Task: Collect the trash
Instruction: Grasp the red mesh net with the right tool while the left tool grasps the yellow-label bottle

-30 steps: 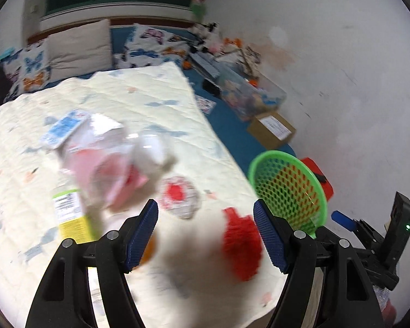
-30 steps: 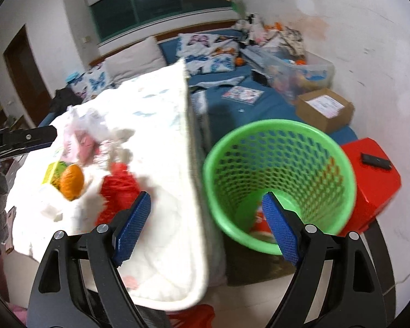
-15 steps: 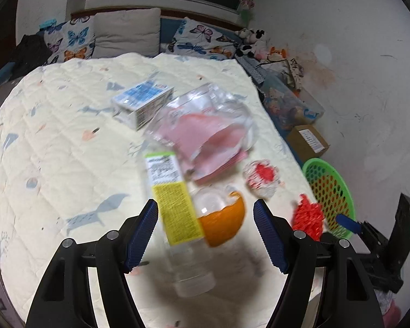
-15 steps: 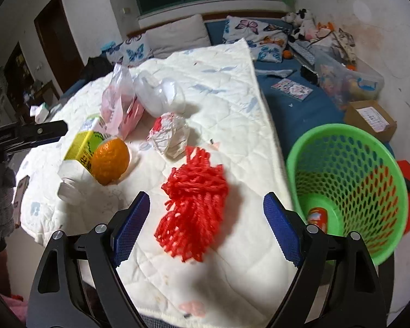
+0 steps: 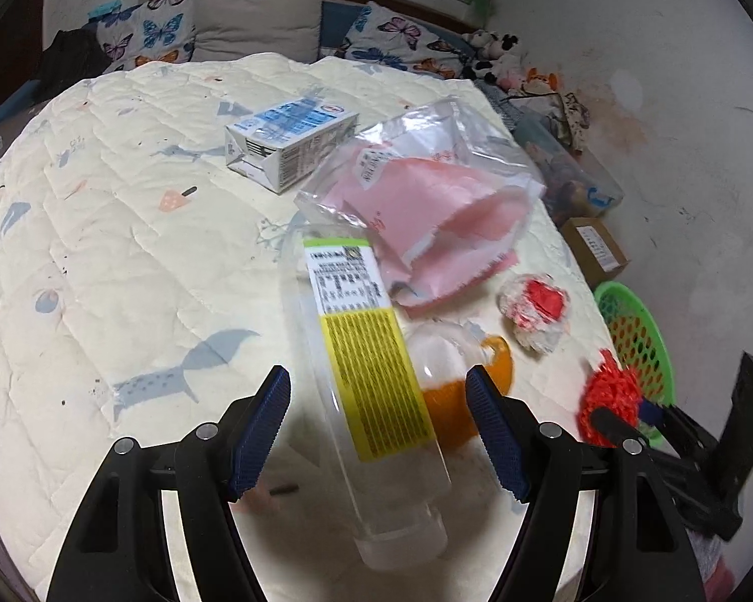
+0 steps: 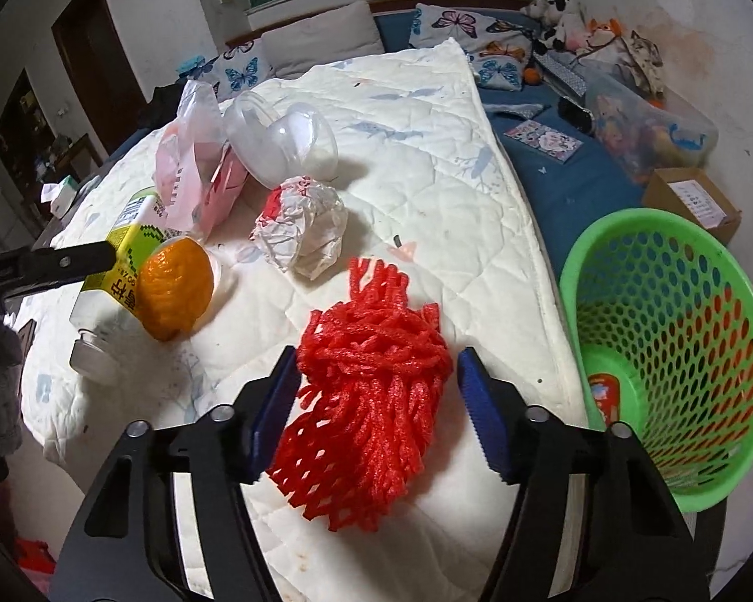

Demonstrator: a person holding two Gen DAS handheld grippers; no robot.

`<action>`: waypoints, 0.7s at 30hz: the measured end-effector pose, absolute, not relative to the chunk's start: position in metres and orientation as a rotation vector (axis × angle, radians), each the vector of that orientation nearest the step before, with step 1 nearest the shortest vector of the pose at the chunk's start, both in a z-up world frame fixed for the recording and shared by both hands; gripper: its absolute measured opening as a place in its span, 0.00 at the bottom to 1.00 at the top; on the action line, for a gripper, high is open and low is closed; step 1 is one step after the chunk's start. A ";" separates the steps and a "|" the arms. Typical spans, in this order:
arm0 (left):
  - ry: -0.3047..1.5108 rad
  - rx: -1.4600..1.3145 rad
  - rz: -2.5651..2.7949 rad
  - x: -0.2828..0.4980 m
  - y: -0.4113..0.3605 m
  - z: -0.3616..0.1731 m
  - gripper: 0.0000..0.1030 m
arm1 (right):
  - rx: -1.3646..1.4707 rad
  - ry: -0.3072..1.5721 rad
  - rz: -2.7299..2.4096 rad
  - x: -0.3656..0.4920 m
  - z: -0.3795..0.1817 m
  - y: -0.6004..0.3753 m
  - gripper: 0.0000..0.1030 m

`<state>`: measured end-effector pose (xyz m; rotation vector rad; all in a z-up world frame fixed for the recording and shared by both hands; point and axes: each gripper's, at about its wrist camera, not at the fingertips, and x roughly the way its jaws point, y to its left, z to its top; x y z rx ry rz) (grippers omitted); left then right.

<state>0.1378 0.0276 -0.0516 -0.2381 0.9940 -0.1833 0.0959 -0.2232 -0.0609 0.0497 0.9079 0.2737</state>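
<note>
Evidently both tools are lining up grabs, the right gripper (image 6: pixel 374 401) spread around the red foam netting (image 6: pixel 371 391) at lower centre, beside the green basket (image 6: pixel 677 351), while the left gripper (image 5: pixel 379 431) gapes astride the clear bottle (image 5: pixel 366 381).

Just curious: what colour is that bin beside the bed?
Bright green, a perforated plastic basket; it shows best in the right wrist view.
</note>
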 end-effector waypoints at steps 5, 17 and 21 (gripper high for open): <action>1.005 -0.240 -0.145 0.154 0.030 -0.056 0.68 | 0.064 0.902 0.285 0.093 -0.058 -0.224 0.52; 1.021 -0.208 -0.129 0.167 0.023 -0.067 0.56 | 0.091 0.868 0.305 0.078 -0.045 -0.229 0.49; 1.023 -0.237 -0.135 0.165 0.031 -0.069 0.53 | 0.100 0.856 0.310 0.074 -0.039 -0.231 0.49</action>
